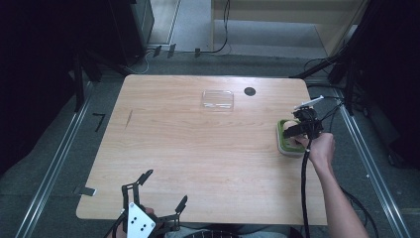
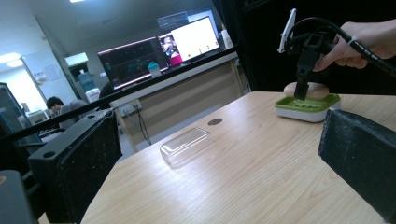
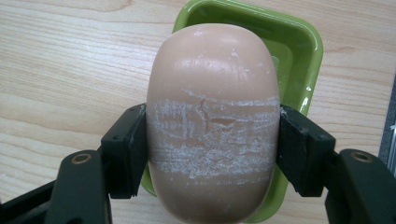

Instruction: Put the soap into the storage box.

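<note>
Right gripper [image 3: 212, 149] clamped on soap [image 3: 212, 121], both jaws flush on its sides, soap over green dish [image 3: 299, 51] at counter's [image 1: 198, 148] right edge. Lift straight, don't squeeze harder, it's slick. Left gripper [image 1: 161, 191] open, idle near front edge.

An office-like lab: beyond the wooden table [image 2: 243, 158], at about eleven o'clock, large monitors [image 2: 163, 49] glow above desks where a seated person [image 2: 56, 105] works; cables [image 1: 218, 47] cross the grey floor.
</note>
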### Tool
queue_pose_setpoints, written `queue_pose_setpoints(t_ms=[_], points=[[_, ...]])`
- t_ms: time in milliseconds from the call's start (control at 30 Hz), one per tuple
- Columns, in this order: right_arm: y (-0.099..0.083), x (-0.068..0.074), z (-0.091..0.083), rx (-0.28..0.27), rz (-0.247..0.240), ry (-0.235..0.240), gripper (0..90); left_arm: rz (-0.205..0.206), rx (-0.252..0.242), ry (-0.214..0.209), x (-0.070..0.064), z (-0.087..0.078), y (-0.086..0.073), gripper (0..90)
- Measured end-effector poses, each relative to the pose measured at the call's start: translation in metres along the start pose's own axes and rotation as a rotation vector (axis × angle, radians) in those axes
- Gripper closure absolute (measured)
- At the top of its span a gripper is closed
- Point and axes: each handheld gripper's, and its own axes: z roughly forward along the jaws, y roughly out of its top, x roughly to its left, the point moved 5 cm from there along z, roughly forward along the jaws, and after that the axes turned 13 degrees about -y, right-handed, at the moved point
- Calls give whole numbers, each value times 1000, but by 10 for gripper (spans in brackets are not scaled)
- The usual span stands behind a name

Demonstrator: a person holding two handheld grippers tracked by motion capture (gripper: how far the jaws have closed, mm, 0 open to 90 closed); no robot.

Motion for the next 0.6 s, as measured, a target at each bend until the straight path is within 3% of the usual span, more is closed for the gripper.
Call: queue_pose_setpoints(t_ms=[467,600], points=[[5,-3,17,0,72,18,335,0,-1,0,0,0,0,0],[6,-3,20,-7,86,3,335,-1,-1,0,0,0,0,0]])
